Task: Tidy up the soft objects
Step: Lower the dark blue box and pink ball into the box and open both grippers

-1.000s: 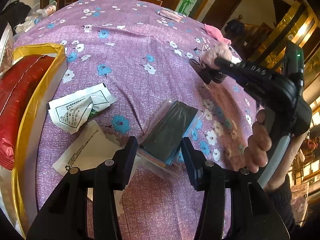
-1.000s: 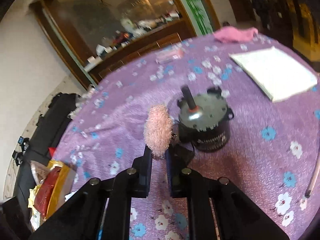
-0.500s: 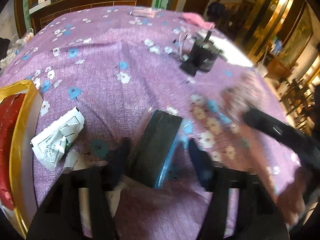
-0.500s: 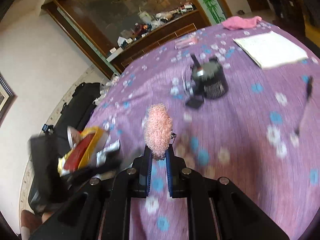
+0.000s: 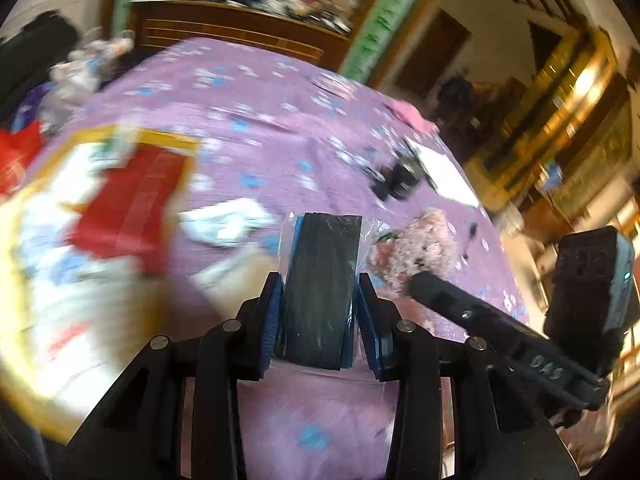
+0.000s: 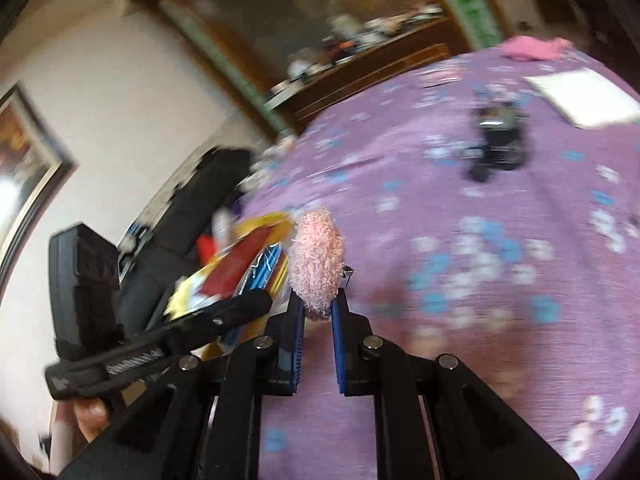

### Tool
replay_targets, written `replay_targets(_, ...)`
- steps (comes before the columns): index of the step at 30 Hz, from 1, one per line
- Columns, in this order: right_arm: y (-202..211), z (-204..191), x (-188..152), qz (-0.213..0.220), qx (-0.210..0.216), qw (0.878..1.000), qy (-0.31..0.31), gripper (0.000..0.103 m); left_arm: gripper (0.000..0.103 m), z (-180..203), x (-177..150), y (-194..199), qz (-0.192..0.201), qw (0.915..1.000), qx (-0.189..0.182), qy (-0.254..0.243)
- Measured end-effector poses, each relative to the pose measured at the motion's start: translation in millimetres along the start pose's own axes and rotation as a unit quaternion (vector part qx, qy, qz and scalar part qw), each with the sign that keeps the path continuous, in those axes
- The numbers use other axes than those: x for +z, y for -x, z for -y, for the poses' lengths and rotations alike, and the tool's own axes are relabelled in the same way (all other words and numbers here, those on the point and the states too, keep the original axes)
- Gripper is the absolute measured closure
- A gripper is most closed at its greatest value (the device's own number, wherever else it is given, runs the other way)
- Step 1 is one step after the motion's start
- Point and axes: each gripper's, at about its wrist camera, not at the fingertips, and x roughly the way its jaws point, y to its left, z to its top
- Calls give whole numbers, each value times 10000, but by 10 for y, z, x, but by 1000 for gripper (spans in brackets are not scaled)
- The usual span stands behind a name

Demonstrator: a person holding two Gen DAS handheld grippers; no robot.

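Observation:
My left gripper [image 5: 318, 292] is shut on a dark folded cloth in a clear plastic bag [image 5: 322, 280] and holds it above the purple flowered tablecloth [image 5: 280, 152]. My right gripper [image 6: 316, 300] is shut on a fluffy pink plush toy [image 6: 316, 256], lifted off the table. In the left wrist view the plush [image 5: 416, 252] sits just right of the bagged cloth, with the right gripper's finger [image 5: 480, 312] behind it. In the right wrist view the left gripper shows at the left, in front of a yellow and red box [image 6: 240, 264].
A yellow-rimmed box with red packets [image 5: 100, 216] lies at the left. A white wrapper [image 5: 224, 220] lies beside it. A black motor [image 5: 400, 176], a white folded cloth [image 5: 444, 172] and a pink cloth [image 5: 408, 116] lie farther back. The view is blurred by motion.
My left gripper has shut on the bagged dark cloth and lifted it. My right gripper has carried the pink plush away from the black motor, towards the left gripper and the yellow box.

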Motion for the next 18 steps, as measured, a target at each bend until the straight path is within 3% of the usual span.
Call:
replay_targets(4, -340, -500, 48, -328, 473, 9972, 484, 92, 67, -433, 46, 488, 395, 9970, 614, 253)
replay_targets(7, -643, -806, 52, -568, 664, 9934, 750, 92, 67, -870, 43, 647, 551, 9888, 1221, 658)
replay_targets(12, -1133, -1181, -8, -989, 746, 9867, 1051, 92, 67, -1399, -132, 631, 491, 9802, 1456, 1247)
replay_targets(18, -1537, -1346, -193, -1425, 657, 9801, 1218, 88, 67, -1626, -275, 466, 463, 9778, 1505, 1383)
